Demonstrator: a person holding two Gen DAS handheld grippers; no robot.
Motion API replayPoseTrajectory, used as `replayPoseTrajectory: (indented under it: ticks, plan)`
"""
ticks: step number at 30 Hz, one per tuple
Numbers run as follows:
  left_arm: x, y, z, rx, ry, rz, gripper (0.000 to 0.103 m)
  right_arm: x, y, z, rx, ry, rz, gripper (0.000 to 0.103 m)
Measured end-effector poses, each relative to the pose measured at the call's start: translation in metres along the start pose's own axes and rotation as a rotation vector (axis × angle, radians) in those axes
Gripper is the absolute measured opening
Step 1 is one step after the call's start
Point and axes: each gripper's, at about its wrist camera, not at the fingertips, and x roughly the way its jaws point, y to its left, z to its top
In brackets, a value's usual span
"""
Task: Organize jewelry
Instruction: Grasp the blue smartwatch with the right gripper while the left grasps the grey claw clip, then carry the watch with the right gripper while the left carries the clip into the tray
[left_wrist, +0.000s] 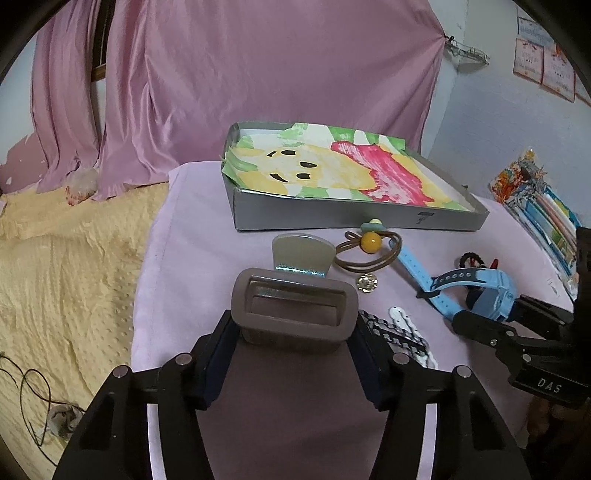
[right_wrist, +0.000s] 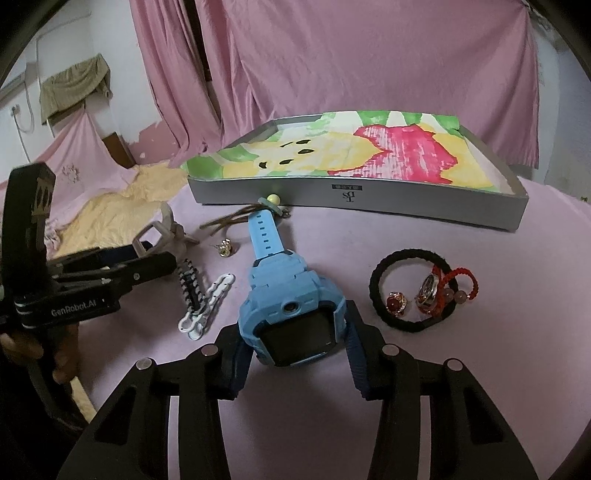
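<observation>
My left gripper (left_wrist: 295, 350) is shut on a taupe rectangular hair clip (left_wrist: 295, 306), held just above the pink cloth; the same gripper (right_wrist: 147, 258) appears at the left of the right wrist view. My right gripper (right_wrist: 295, 350) is shut on the case of a blue watch (right_wrist: 291, 317), both fingers pressed to its sides. The watch strap (left_wrist: 417, 269) stretches toward the grey tray (right_wrist: 406, 206), which is lined with painted paper. In the left wrist view the right gripper (left_wrist: 491, 314) sits at the right, by the watch.
On the cloth lie a brown hair tie with a yellow bead (left_wrist: 371, 242), a gold stud (right_wrist: 225, 247), a braided band (right_wrist: 190, 284), a white chain (right_wrist: 210, 302), and a black hair tie (right_wrist: 376, 291) ringing a red ring (right_wrist: 396, 304) and red bracelet (right_wrist: 461, 280). Books (left_wrist: 543, 206) stand right.
</observation>
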Motion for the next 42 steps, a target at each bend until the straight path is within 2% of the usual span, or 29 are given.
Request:
replayPoseTrajectory:
  ticks: [1,4,15,23,28,36,42]
  plan:
    - [-0.002,0.0,-0.001,-0.005,-0.004,-0.003,0.056,-0.001,-0.001,0.0,0.006,-0.005,0.015,0.04]
    - [-0.009,-0.002,-0.004,-0.005,-0.027,-0.011,0.035,-0.003,-0.002,-0.002,0.014,-0.026,0.04,0.04]
    - [-0.013,0.0,-0.009,-0.044,-0.047,-0.024,0.035,-0.013,-0.007,-0.006,0.028,-0.073,0.076,0.04]
    - [-0.031,-0.006,-0.014,-0.062,-0.118,-0.068,0.035,-0.029,-0.005,-0.005,0.004,-0.162,0.101,0.039]
    - [-0.04,-0.007,-0.005,-0.071,-0.165,-0.06,0.035,-0.039,-0.008,0.001,-0.003,-0.199,0.104,0.039]
    - [-0.037,-0.004,0.025,-0.096,-0.199,-0.031,0.035,-0.056,-0.016,0.033,-0.031,-0.306,0.08,0.039]
    - [-0.02,0.0,0.058,-0.108,-0.217,0.005,0.035,-0.049,-0.03,0.073,0.028,-0.407,0.067,0.039]
